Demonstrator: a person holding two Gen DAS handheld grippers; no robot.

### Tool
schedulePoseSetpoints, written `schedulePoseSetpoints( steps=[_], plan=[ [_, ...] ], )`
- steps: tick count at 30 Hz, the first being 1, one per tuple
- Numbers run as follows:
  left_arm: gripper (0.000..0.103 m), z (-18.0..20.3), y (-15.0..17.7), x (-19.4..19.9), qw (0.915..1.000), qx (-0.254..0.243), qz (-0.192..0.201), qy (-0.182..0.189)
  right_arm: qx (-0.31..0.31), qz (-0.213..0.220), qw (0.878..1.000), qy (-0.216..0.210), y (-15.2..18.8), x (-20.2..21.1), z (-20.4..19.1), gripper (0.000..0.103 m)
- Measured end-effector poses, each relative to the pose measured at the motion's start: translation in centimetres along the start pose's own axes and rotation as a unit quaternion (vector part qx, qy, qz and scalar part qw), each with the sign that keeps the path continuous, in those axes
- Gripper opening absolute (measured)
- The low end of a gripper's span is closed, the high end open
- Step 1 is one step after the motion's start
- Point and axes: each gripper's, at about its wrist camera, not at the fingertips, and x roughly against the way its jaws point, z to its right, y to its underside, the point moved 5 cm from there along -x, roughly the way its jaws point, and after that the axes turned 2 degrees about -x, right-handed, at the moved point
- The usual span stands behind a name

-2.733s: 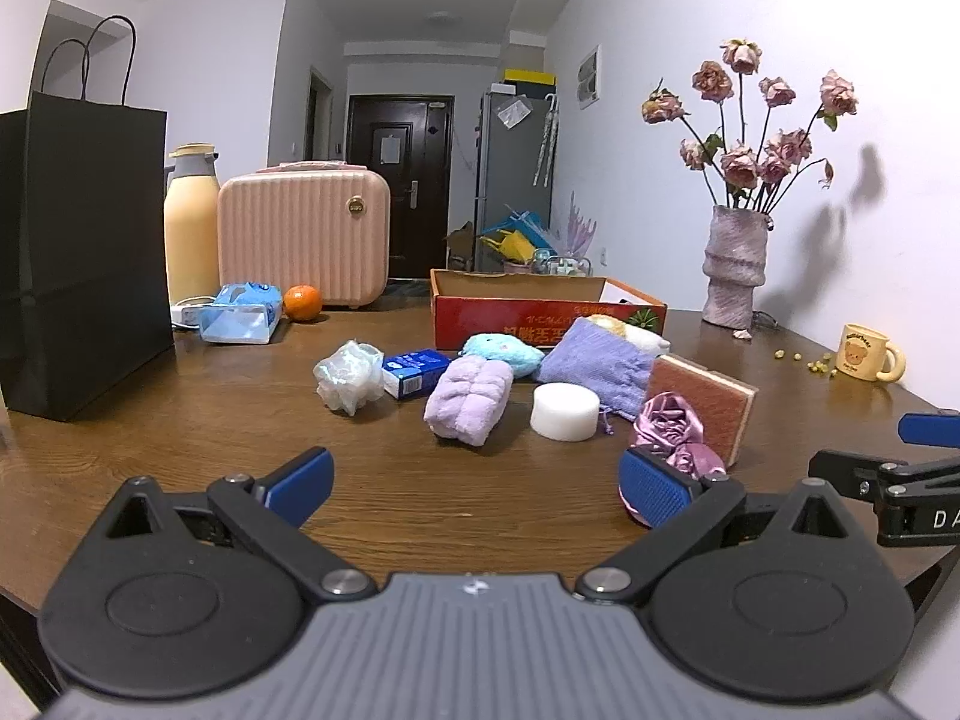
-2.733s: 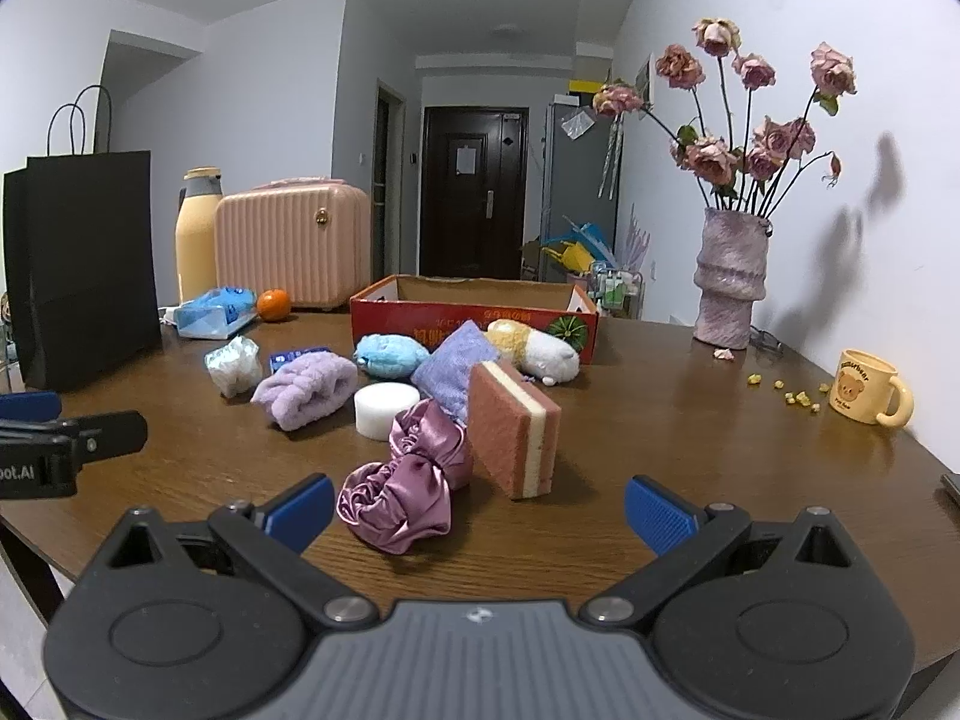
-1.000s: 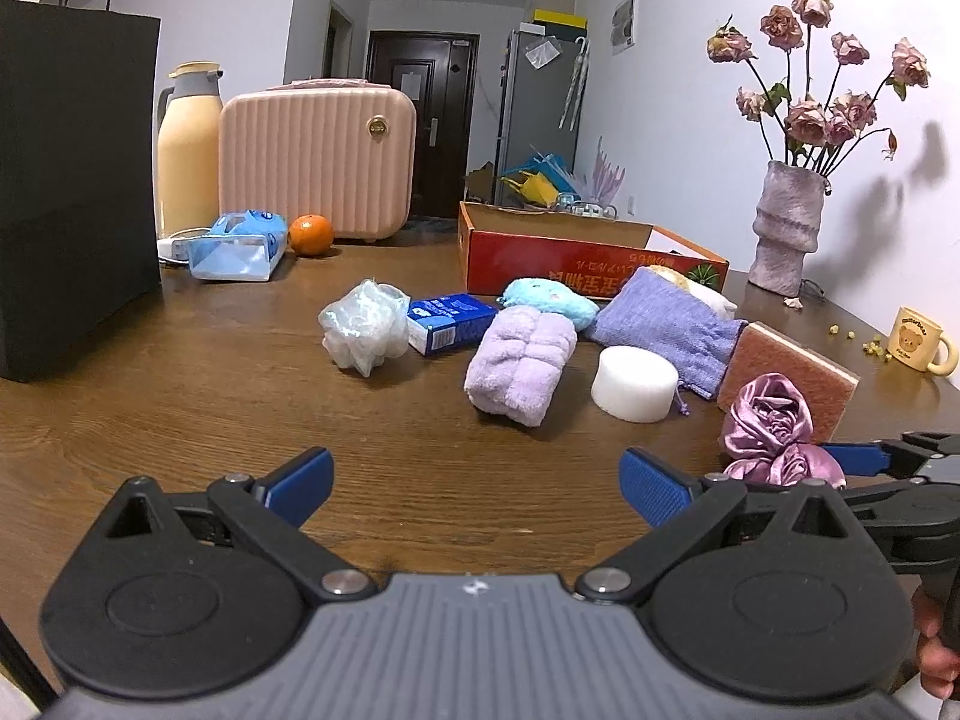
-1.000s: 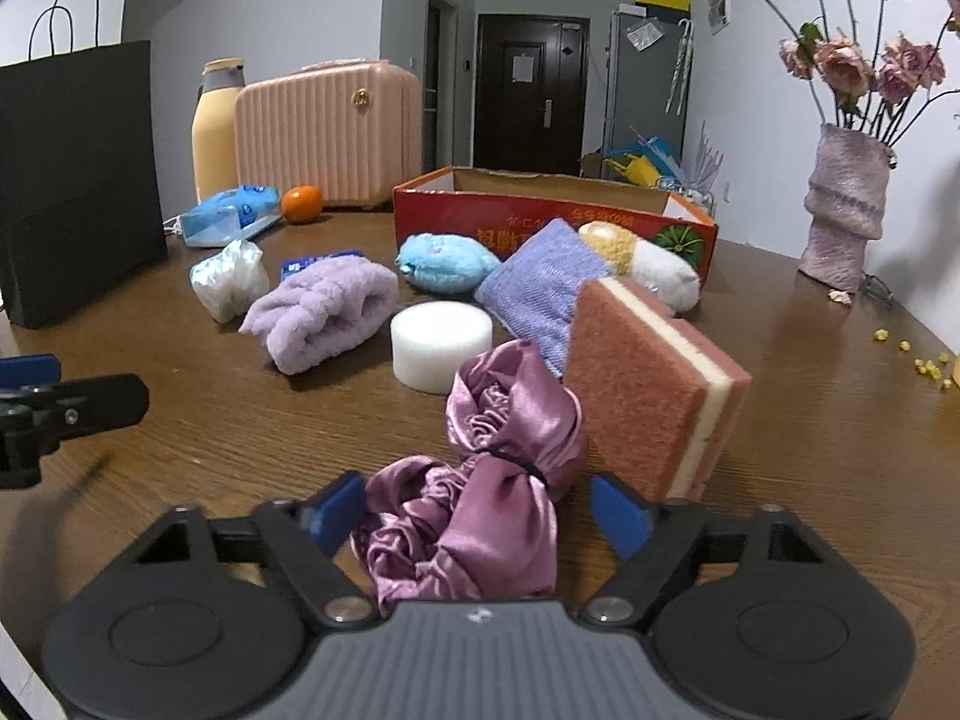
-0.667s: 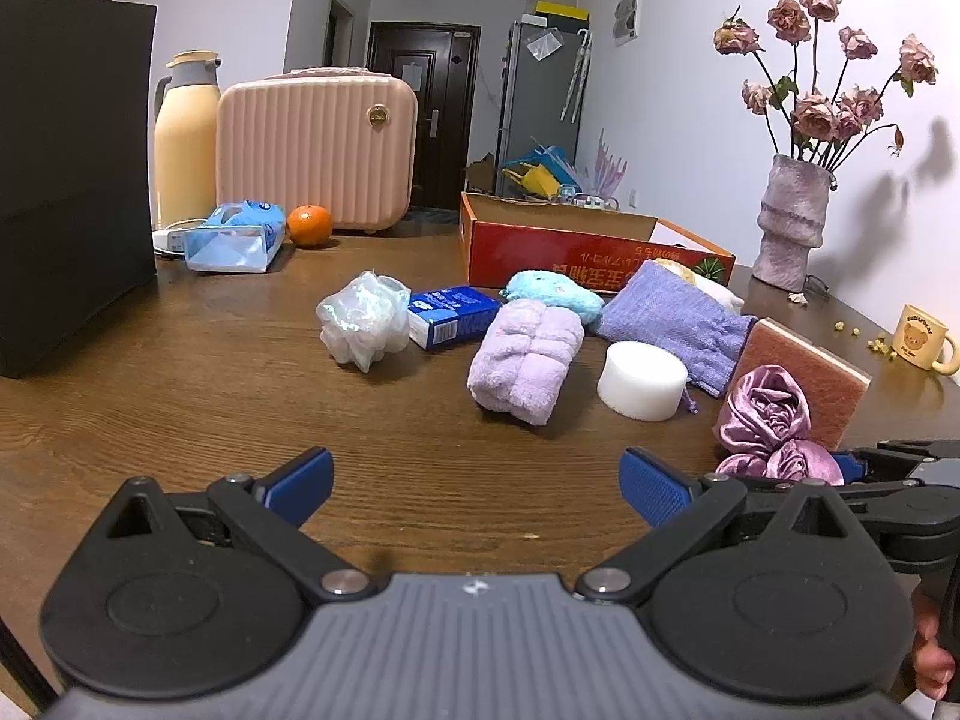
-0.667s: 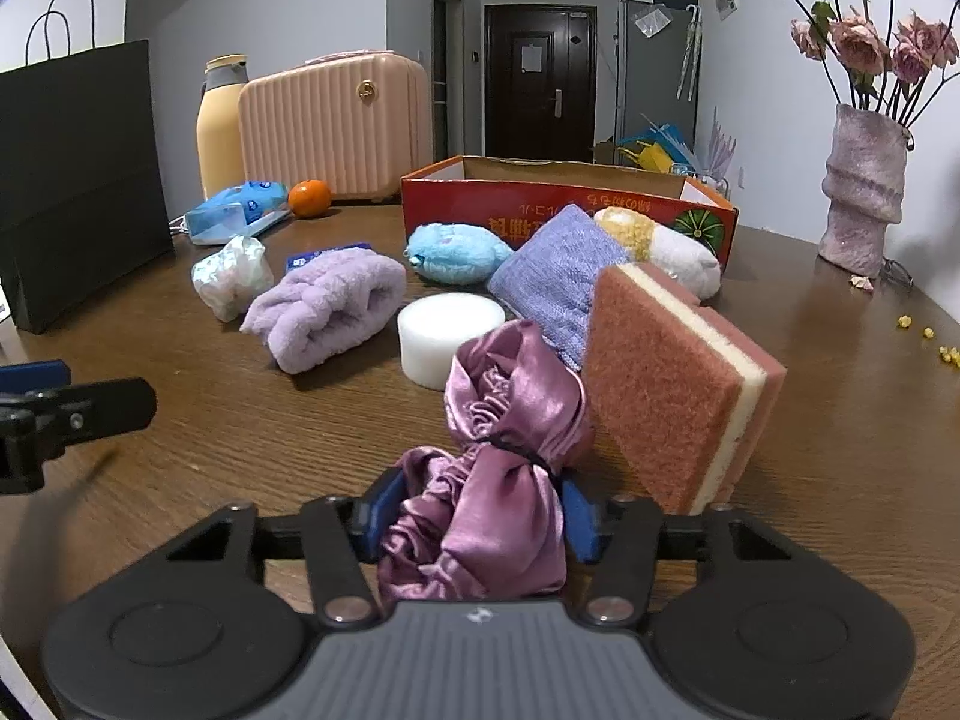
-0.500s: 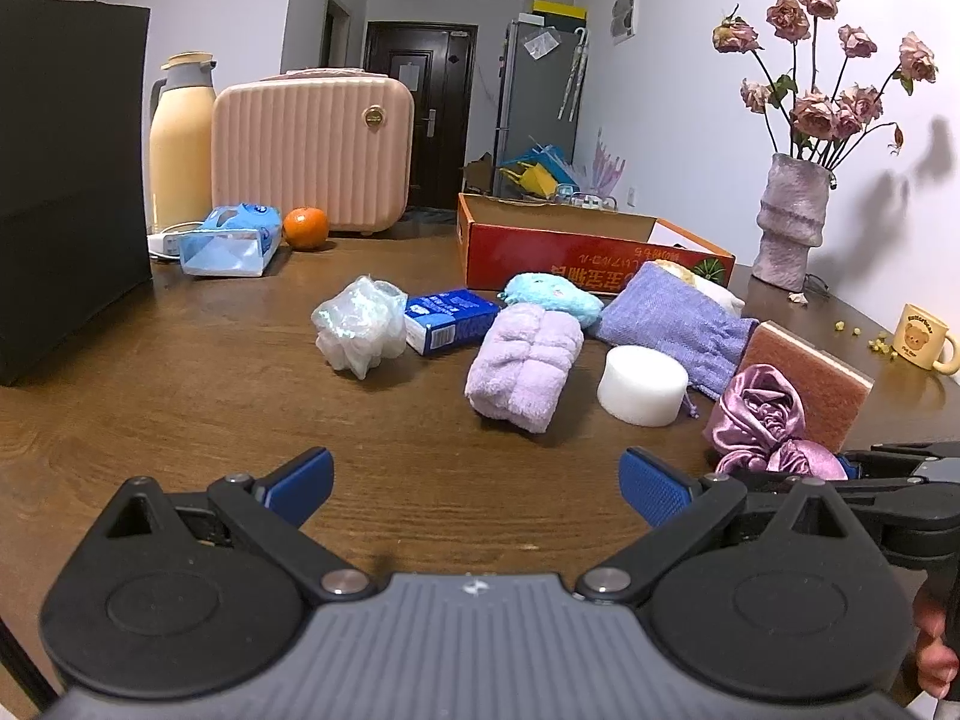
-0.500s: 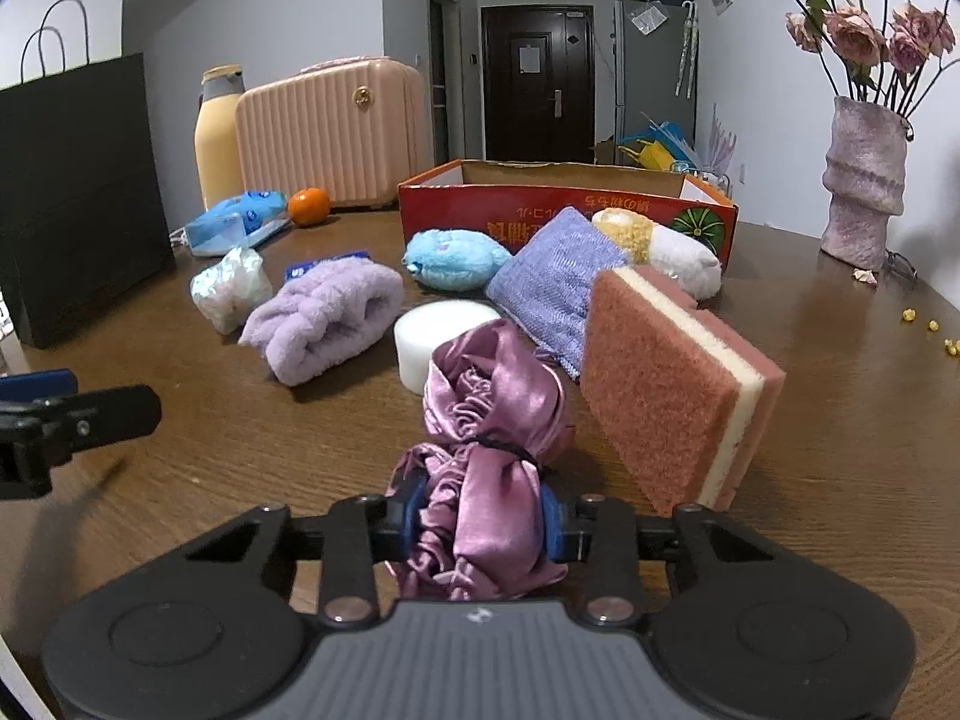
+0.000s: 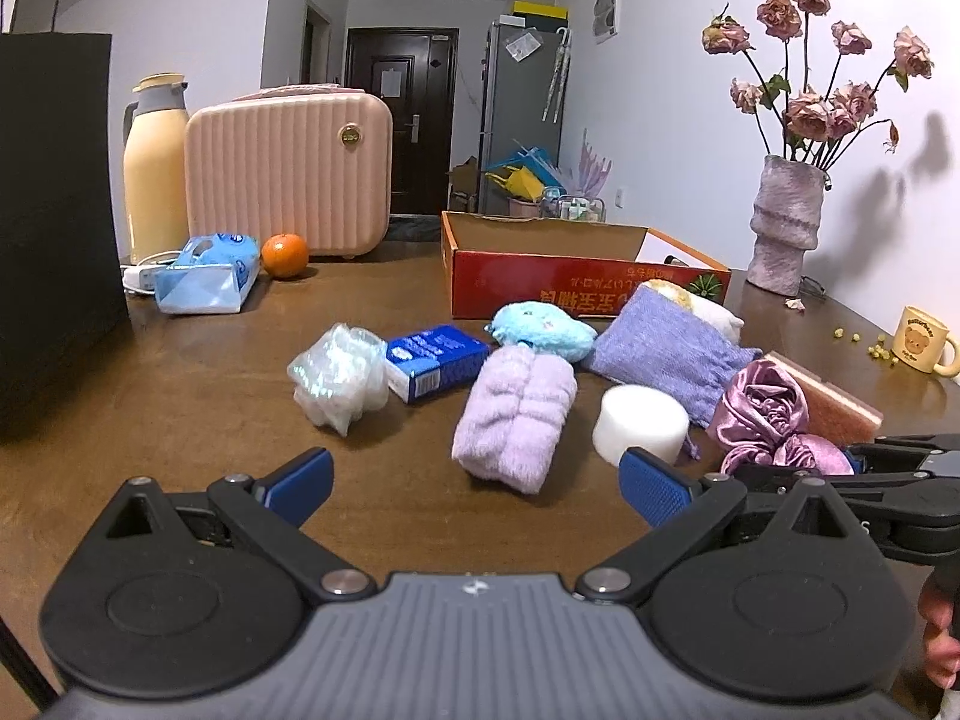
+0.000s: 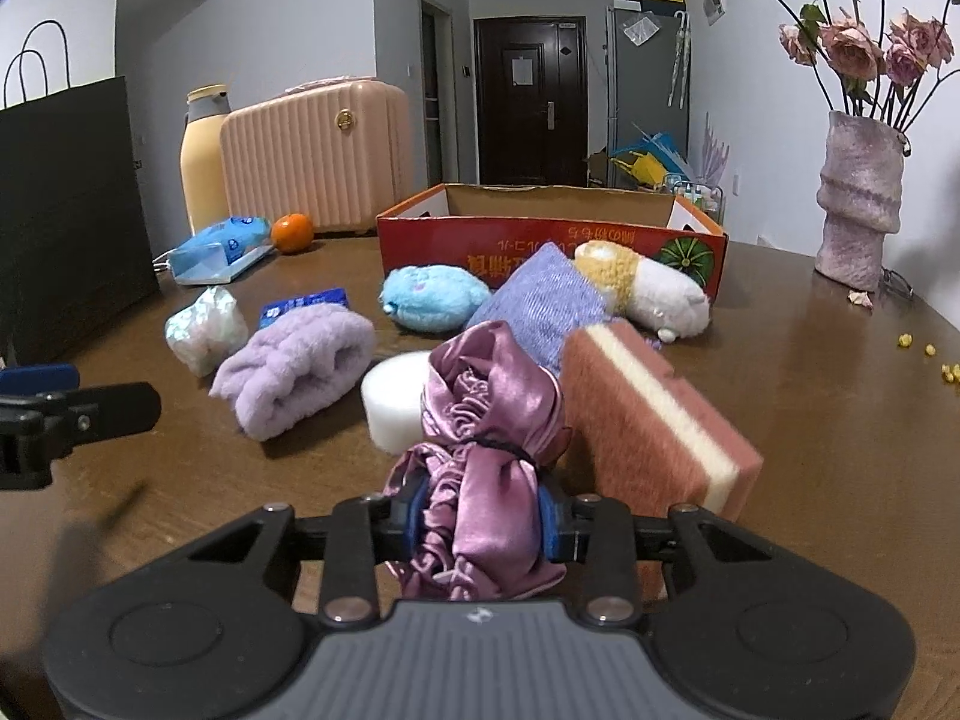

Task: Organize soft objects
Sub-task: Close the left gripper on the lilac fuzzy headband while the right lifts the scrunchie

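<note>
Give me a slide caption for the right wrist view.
Right hand-held gripper clamped on a purple satin scrunchie, red cardboard box beyond.

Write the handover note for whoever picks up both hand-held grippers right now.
Right hand-held gripper: shut on the purple satin scrunchie.
Left hand-held gripper: open, empty.
On the table, in front of the red cardboard box: lilac towel, white foam puck, blue plush, purple pouch, sponge, white-and-yellow plush.
Done: scrunchie gripped; nothing seen in the box.
Left: box everything.
</note>
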Motion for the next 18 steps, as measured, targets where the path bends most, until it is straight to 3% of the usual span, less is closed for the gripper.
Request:
schedulePoseSetpoints(
  steps=[18],
  plan=[
    [0.103, 0.5, -3.7, -6.7, 0.9982, -0.041, -0.043, -0.01, 0.015, 0.003, 1.0, 0.013, -3.8, -3.8, 2.4, 0.034]
  ],
)
